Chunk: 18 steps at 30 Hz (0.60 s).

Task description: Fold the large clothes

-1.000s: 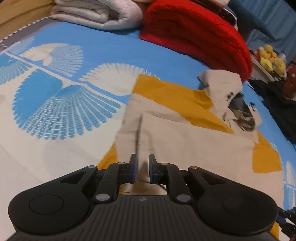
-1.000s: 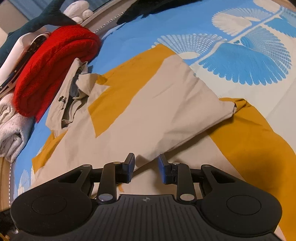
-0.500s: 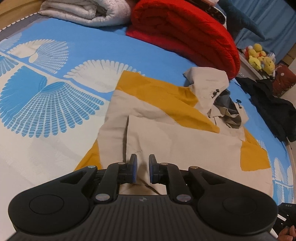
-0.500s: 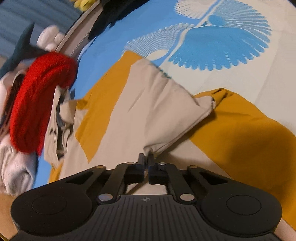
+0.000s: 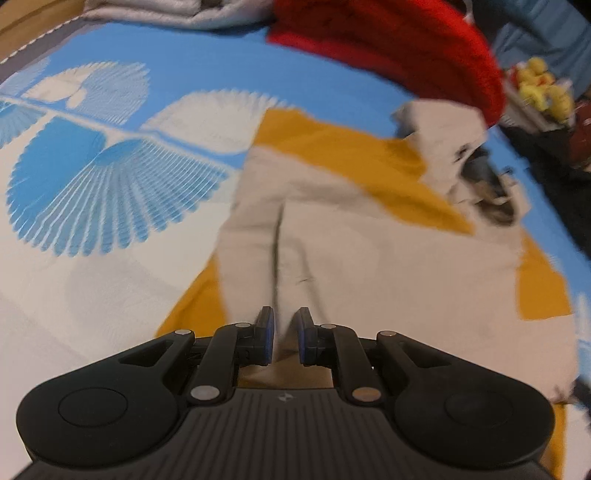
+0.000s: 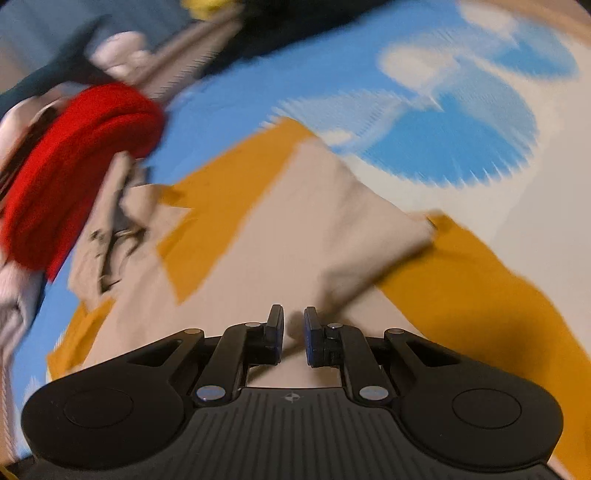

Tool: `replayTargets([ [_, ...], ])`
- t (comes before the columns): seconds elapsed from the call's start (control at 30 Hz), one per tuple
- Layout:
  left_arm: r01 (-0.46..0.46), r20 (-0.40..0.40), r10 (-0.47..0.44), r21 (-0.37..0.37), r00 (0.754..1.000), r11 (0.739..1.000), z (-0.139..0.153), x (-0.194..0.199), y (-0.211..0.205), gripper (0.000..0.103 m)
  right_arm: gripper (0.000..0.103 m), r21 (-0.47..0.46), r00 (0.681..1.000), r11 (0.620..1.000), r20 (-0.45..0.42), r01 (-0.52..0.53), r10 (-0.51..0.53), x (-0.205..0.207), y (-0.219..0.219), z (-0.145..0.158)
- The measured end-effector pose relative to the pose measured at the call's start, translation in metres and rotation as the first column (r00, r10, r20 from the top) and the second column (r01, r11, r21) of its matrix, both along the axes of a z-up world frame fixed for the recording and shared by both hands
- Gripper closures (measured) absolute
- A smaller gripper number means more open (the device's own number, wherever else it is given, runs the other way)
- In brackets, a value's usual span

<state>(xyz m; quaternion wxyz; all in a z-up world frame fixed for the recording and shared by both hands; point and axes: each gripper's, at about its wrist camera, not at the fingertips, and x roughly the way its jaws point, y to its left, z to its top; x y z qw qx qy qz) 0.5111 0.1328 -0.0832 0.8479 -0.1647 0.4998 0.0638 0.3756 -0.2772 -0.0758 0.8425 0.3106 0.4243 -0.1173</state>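
Note:
A beige and mustard hooded jacket (image 5: 369, 258) lies spread on the bed, its hood (image 5: 443, 147) toward the red blanket. My left gripper (image 5: 283, 332) sits at the near hem, shut on a raised ridge of beige cloth that runs up between its pads. In the right wrist view the same jacket (image 6: 277, 240) has a beige flap folded over a mustard sleeve (image 6: 480, 295). My right gripper (image 6: 293, 328) is at the flap's near edge. Its jaws are opening a little, with a pinch of beige cloth between the pads. Both views are blurred.
The bed cover (image 5: 92, 184) is blue and white with fan patterns. A folded red blanket (image 5: 406, 40) and a grey-white one (image 5: 166, 11) lie at the far end. Dark clothes (image 5: 554, 177) and yellow soft toys (image 5: 543, 85) sit off the bed's right side.
The right gripper's jaws shut on the flap's edge, then parted slightly, and the gripper lifted while the view swung. The left gripper kept its hold and barely moved.

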Motion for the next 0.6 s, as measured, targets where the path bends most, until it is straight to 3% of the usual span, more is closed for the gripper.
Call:
replayTargets([
  [0.13,0.002,0.018,-0.002,0.014,1.0,1.0,0.005,-0.002,0.001,0.09,0.085,-0.069,0.989,0.991,0.087,-0.116,0.122,0.011,0.009,0.007],
  [0.23,0.016,0.056,-0.018,0.025,0.998,1.0,0.012,-0.003,-0.002,0.089,0.082,-0.028,0.997,0.997,0.006,-0.071,0.071,0.016,-0.008,-0.008],
  [0.33,-0.004,0.018,0.004,0.008,1.0,1.0,0.005,-0.001,0.002,0.088,0.082,-0.002,0.998,1.0,-0.058,-0.021,0.021,0.016,-0.019,-0.018],
  [0.6,0.015,0.04,-0.017,0.04,0.999,0.999,0.013,-0.005,-0.004,0.088,0.081,-0.06,0.997,0.996,0.03,-0.066,0.068,0.017,-0.006,-0.003],
])
